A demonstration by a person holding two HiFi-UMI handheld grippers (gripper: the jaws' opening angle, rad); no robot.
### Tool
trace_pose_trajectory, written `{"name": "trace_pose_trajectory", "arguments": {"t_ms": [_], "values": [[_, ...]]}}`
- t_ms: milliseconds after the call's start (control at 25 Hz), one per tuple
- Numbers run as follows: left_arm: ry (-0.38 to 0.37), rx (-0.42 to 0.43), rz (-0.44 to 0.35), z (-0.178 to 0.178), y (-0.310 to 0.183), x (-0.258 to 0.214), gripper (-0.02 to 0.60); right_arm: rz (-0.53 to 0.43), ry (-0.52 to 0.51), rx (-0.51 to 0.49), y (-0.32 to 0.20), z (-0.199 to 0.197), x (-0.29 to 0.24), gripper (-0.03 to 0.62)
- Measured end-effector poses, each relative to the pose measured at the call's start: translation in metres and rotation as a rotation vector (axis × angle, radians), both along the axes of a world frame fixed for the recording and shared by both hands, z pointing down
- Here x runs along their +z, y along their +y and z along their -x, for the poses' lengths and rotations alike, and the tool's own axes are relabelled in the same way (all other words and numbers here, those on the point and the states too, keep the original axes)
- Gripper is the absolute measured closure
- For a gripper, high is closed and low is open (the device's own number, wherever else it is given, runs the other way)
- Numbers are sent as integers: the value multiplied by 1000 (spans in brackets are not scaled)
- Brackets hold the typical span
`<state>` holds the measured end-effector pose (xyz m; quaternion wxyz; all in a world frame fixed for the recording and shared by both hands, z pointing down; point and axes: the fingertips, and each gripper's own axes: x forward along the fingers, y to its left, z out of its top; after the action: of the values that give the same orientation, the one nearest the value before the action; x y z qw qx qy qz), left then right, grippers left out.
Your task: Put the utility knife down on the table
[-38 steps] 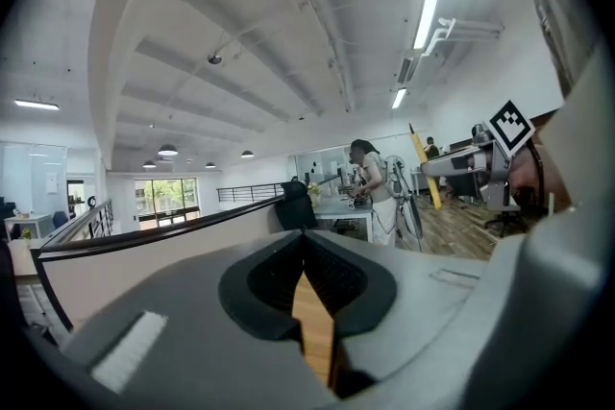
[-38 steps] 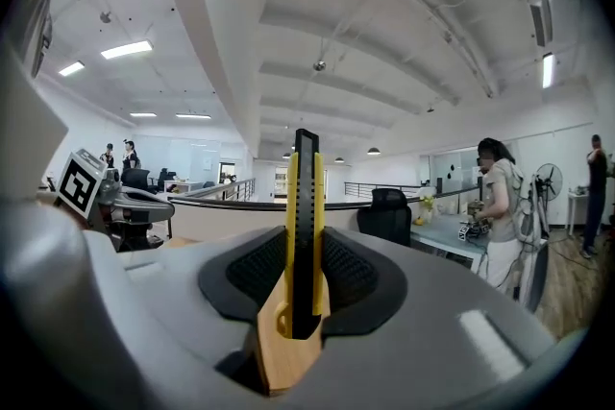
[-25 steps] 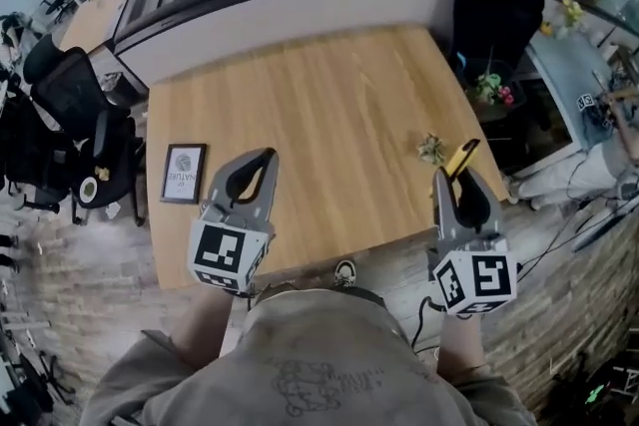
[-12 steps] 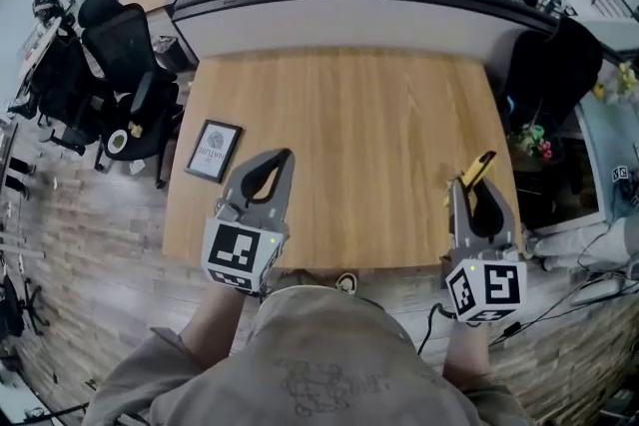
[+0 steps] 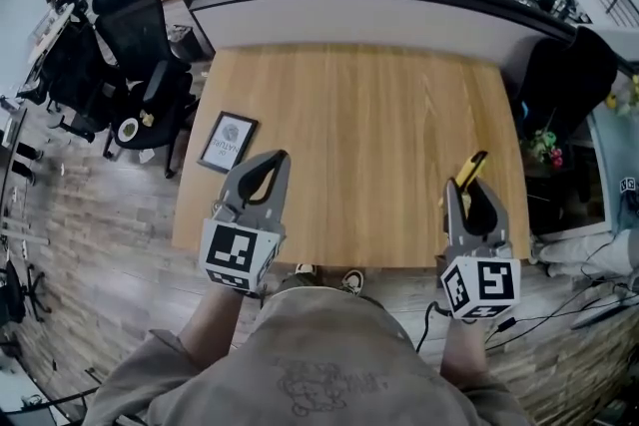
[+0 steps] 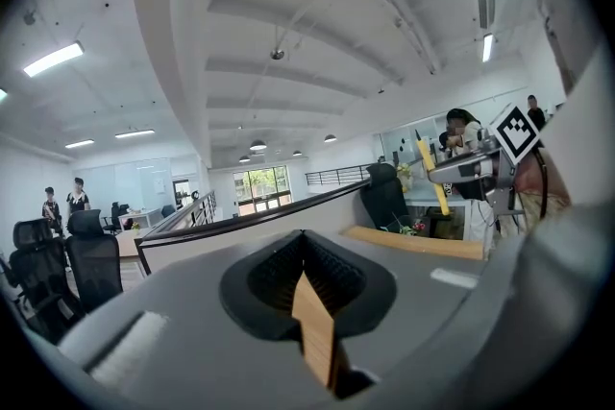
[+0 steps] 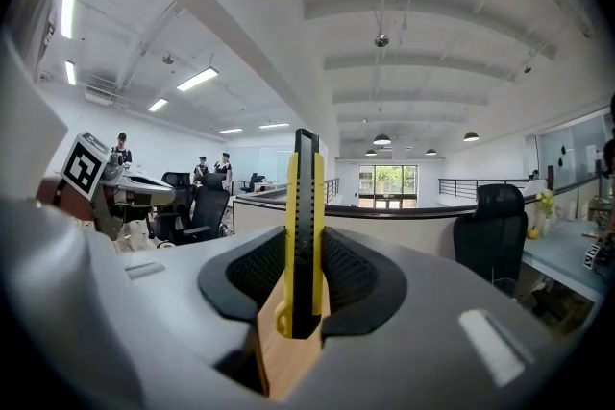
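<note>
A yellow and black utility knife (image 5: pixel 467 169) sticks up from my right gripper (image 5: pixel 460 189), which is shut on it near the front right of the wooden table (image 5: pixel 359 135). In the right gripper view the knife (image 7: pixel 303 226) stands upright between the jaws, well above the table. My left gripper (image 5: pixel 276 162) hovers over the table's front left, shut with nothing in it. The left gripper view shows its jaws (image 6: pixel 309 278) closed together and the right gripper with the knife (image 6: pixel 432 178) off to the side.
A small framed picture (image 5: pixel 228 142) lies at the table's left edge. Black office chairs (image 5: pixel 140 45) stand to the left, and another dark chair (image 5: pixel 574 80) with a plant (image 5: pixel 544 145) is on the right. A curved partition (image 5: pixel 389 10) borders the table's far side.
The view has shifted so the table sits more centred. Both grippers hold about the same pose, and the knife stays gripped in the right one.
</note>
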<state>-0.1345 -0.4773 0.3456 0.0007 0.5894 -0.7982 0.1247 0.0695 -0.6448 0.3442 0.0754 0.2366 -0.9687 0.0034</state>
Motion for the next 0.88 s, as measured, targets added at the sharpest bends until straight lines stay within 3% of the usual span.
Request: {"name": "trace_pose_trajectory", "arguments": {"t_ms": [360,480,720,880], "values": [[13,19,21,38,-8,5,580,-6,24,-53,-1,54,-9,470],[-13,32,36,55,-17,7,580,-26,66,-92,-11,88,-5,470],[2,17,47,98,-33,21,580,-69,189,-158,-31,165,23,470],[23,5,92,125,-45,44,580,-30,264,-196,-48,220,61,470]]}}
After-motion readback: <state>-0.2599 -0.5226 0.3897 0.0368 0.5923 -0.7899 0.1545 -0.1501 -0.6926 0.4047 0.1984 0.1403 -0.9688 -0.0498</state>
